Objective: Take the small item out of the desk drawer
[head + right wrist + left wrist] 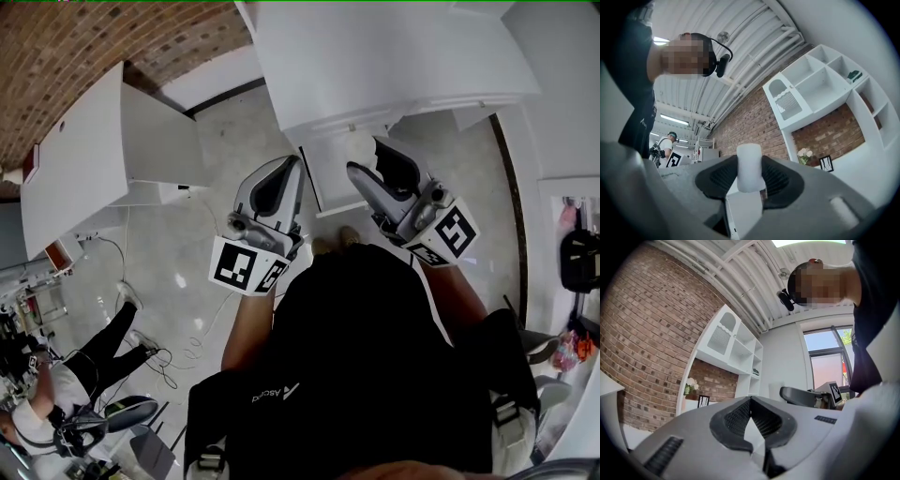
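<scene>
A small white cylinder (749, 169) stands upright between the black pads of my right gripper (750, 161), which is shut on it. In the head view the right gripper (367, 161) is raised in front of the white desk (394, 56), above the open white drawer (323, 187). Beside it, my left gripper (292, 167) is also raised. In the left gripper view the left gripper (750, 400) has its jaw tips touching, with nothing between them. Both gripper views look up at the ceiling and the person's head. The drawer's inside is mostly hidden behind the grippers.
A white cabinet (84, 159) stands at the left, with cables (187, 347) on the pale floor. Another person (56, 394) sits at the lower left. A brick wall with white shelves (825, 89) appears in both gripper views. Dark gear (579, 258) sits at the right edge.
</scene>
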Demonstrator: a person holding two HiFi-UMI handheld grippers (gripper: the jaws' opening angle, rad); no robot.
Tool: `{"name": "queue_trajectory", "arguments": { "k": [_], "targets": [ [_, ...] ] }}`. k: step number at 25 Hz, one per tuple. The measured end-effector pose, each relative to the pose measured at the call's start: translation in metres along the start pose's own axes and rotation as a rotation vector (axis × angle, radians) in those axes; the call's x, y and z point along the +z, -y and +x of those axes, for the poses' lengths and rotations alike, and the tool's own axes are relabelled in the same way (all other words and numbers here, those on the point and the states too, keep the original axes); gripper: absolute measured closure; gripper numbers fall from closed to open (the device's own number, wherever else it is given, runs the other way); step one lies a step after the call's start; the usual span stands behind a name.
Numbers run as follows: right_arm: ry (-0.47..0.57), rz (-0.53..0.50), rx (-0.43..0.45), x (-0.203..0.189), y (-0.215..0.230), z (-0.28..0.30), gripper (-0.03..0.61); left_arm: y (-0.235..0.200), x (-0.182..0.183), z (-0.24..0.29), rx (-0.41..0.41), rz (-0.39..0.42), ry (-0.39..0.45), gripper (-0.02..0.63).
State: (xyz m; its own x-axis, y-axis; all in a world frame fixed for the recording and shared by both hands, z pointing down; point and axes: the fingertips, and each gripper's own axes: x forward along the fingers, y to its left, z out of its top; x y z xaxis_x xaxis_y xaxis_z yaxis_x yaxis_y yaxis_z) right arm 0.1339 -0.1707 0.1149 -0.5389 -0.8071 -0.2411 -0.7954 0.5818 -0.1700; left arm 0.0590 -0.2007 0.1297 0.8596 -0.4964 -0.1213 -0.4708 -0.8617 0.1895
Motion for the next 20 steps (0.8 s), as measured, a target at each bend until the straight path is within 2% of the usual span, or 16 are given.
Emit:
{"name": "queue_trajectory", "arguments": {
  "k": [6,20],
  "targets": [
    [0.002,0.003,-0.021,0.004,0.002,-0.006,0.416,0.009,0.007,0.006,-0.034,0.023,0.006,0.615],
    [-0.004,-0.011,-0.037,0.005,0.009,-0.016,0.416,0.014,0.003,0.013,-0.055,0.026,-0.004,0.615]
  ]
}}
